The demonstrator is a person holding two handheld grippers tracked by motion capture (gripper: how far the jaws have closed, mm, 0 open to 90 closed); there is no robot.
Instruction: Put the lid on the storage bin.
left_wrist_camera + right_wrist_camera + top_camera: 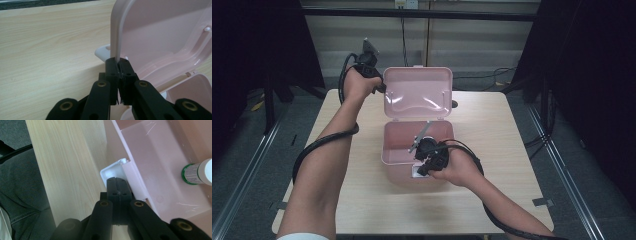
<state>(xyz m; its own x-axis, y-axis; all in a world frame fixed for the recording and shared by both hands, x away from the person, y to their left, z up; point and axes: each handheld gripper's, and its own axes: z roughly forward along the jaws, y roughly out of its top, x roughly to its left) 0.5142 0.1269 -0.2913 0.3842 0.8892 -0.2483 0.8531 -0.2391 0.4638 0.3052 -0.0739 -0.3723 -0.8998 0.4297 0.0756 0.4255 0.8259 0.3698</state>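
A pink plastic box (pixel 394 150) stands mid-table with its lid (pixel 417 92) swung up and upright. My left gripper (pixel 381 87) is at the lid's upper left corner. In the left gripper view it (pixel 119 62) is shut on the lid's thin rim (pixel 115 37), which runs down between the pads. My right gripper (pixel 422 169) is at the box's front wall. Seen from the right gripper view, it (pixel 119 181) is shut with its tips against the white latch (pixel 110 171); whether any of it is pinched I cannot tell. A white bottle with a green label (pixel 197 173) lies inside the box.
The light wooden table (pixel 497 135) has bare room left and right of the box. Dark curtains and metal frame posts flank it, and cables hang at the back wall. The person's trouser leg (pixel 20 195) is past the table's near edge.
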